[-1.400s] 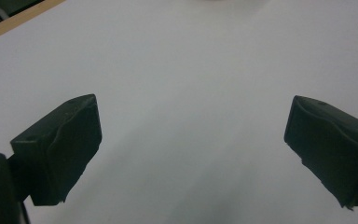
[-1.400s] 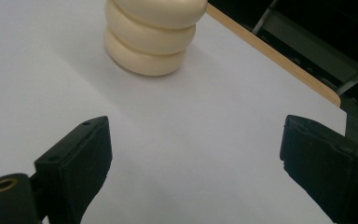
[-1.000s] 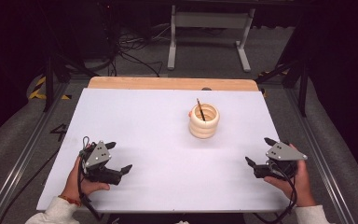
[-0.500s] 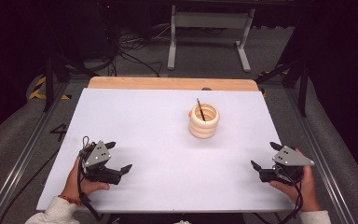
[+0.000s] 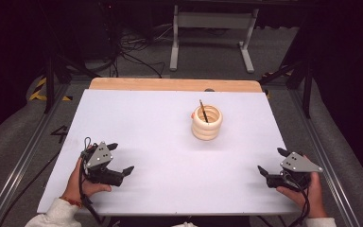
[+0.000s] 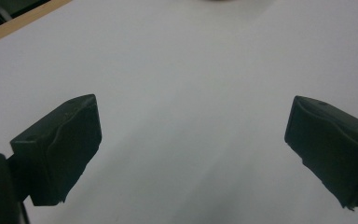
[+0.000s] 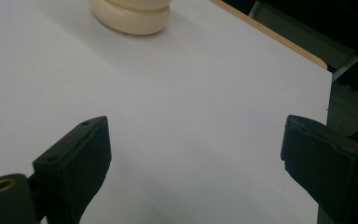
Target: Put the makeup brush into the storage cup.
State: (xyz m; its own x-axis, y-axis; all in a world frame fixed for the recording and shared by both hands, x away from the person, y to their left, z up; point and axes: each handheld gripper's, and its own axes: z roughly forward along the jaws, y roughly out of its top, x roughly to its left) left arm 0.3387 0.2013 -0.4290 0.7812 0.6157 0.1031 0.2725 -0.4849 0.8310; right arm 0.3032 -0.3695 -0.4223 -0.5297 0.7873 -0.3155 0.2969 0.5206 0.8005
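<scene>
A cream ribbed holder [image 5: 207, 122] stands upright on the white table [image 5: 160, 123], right of centre, with a thin dark stick [image 5: 202, 110] leaning out of its top. Its base [image 7: 130, 18] also shows at the top of the right gripper view. My left gripper [image 5: 120, 159] rests near the front left edge, held by a hand, jaws wide apart with nothing between them [image 6: 191, 149]. My right gripper [image 5: 272, 161] sits at the front right corner, also open and empty [image 7: 196, 163]. Both are well short of the holder.
A wooden strip [image 5: 175, 84] runs along the table's far edge. Metal rails [image 5: 23, 161] flank both sides. Beyond the table stand a grey frame [image 5: 212, 28] and cables [image 5: 123, 56] on the dark floor.
My right gripper has drawn back toward the front right corner of the table. The left gripper and the holder have stayed put.
</scene>
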